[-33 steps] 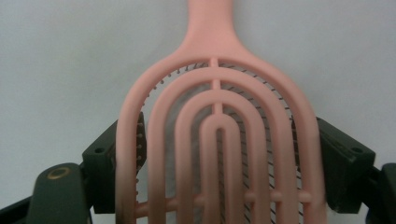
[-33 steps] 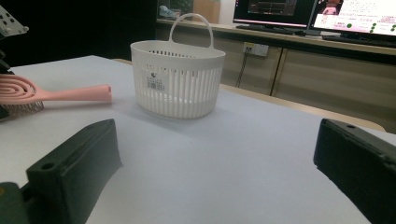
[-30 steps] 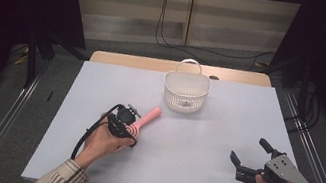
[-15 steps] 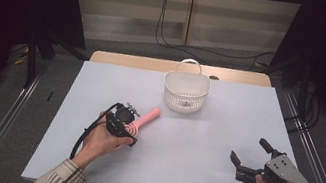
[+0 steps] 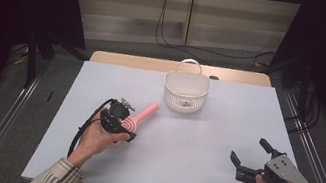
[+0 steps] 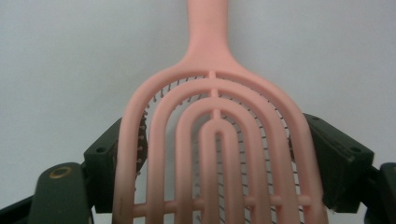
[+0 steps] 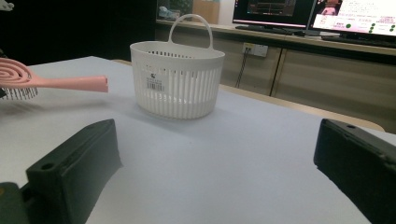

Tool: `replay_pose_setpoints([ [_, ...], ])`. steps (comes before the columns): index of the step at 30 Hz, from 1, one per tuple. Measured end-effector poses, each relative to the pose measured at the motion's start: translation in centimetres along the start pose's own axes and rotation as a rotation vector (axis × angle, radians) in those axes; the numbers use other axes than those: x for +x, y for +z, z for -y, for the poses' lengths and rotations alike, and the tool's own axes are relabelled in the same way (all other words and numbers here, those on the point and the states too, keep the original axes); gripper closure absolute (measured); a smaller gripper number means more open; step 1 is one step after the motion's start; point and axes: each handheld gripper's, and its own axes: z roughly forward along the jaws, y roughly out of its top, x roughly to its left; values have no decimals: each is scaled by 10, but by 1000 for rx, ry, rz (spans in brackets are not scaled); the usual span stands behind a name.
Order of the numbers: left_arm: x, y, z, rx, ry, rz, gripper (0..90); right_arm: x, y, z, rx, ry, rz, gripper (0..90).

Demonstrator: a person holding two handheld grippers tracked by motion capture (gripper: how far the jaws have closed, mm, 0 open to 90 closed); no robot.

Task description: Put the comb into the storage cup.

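Pink hairbrush [image 5: 137, 119] with a vented, looped head, held at its head between the jaws of the left hand-held gripper [image 5: 120, 123], which are clamped on its two edges; its bristles face down and its handle points up and away toward the basket. From the right gripper view the brush [image 7: 51, 81] sits lifted off the surface with a shadow beneath it. Around it, from largest to smallest: a pale grey worktop [image 5: 202, 144] that carries everything; a white slatted basket [image 5: 185, 91] with an upright loop handle, standing near the far edge, apart from the brush tip; the right hand-held gripper [image 5: 249, 156], resting low near the right front corner, jaws wide apart with nothing between them
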Motion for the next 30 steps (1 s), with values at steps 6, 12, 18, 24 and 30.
replay_pose_setpoints([
  [6, 2, -4, 1, -14, -1, 3, 206, 0, 0, 0, -1, 0, 0, 1],
  [12, 2, -8, 1, -34, -10, 6, 207, 0, 0, 0, 2, 0, 0, 1],
  [18, 0, -16, 1, -63, 2, 18, 207, 0, 0, 0, 4, -1, 0, 0],
  [24, 2, -25, 2, -104, 16, 42, 208, 0, 0, 0, -2, 2, -1, 1],
  [30, 3, -33, 4, -124, 31, 52, 208, 1, 0, 0, 0, -1, -3, 1],
])
